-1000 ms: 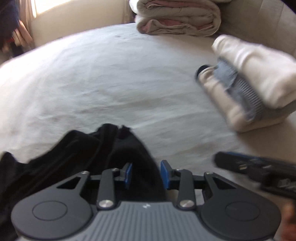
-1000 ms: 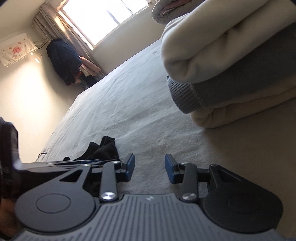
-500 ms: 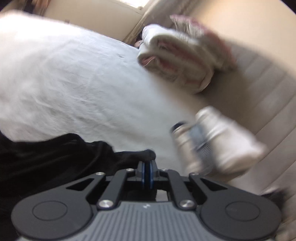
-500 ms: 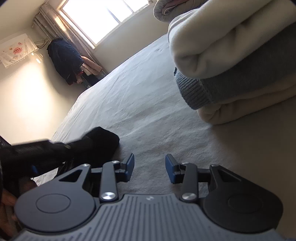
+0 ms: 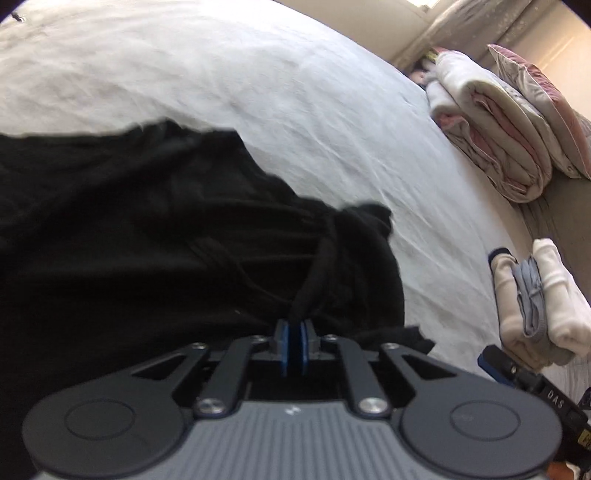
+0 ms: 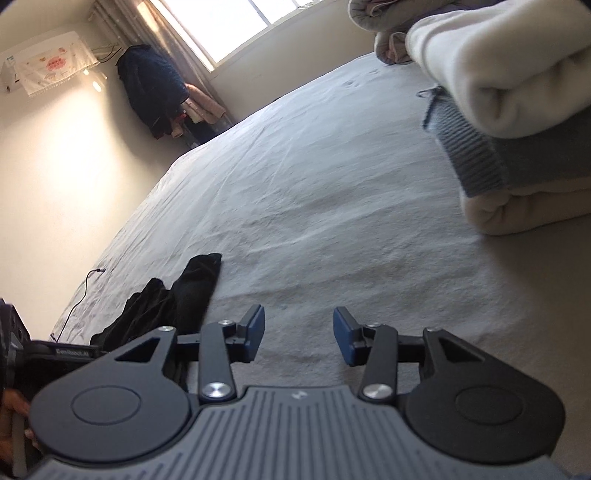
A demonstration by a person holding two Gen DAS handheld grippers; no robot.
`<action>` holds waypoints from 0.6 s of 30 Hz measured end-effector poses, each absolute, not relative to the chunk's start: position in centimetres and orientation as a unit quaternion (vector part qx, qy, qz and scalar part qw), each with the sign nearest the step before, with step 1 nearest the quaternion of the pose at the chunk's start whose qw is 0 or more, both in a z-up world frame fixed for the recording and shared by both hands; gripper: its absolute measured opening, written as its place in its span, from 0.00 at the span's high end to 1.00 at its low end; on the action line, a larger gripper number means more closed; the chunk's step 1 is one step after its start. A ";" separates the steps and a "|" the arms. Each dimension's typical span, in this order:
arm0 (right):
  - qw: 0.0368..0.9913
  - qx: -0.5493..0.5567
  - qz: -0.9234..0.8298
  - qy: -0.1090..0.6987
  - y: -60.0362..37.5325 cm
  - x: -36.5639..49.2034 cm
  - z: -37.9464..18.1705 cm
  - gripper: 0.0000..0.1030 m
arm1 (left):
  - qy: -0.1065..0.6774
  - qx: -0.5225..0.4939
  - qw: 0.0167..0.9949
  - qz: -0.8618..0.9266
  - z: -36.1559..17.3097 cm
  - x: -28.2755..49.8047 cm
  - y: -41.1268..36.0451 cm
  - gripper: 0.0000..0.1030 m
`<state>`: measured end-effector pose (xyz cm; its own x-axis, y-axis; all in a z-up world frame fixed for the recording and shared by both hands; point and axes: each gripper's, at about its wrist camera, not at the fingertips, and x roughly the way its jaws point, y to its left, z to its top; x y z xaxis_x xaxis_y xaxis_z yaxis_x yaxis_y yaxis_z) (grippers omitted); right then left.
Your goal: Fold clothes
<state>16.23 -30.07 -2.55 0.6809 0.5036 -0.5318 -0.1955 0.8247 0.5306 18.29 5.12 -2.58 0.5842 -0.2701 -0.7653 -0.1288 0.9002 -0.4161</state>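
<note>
- Left gripper [image 5: 293,341] is clenched on a bunched fold of the black garment [image 5: 147,236], which lies on the white bedsheet [image 5: 258,81].
- Right gripper [image 6: 298,338], jaws released, hovers empty; "DAS" is printed on its body.

I'm in a bedroom at home. A wide bed [image 6: 332,192] with a pale sheet fills my view, a folded quilt [image 5: 491,136] and a pillow [image 5: 543,107] stacked at its far end. Beyond it, a curtained window [image 6: 236,26] lets in daylight, coats [image 6: 155,88] hang in the corner, and a covered wall air conditioner [image 6: 48,62] sits high up.
</note>
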 end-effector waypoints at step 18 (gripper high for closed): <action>0.831 0.301 0.326 0.337 -28.0 16.3 -3.5 0.55 | 0.484 -0.297 0.822 -0.037 -3.8 18.3 5.3 0.96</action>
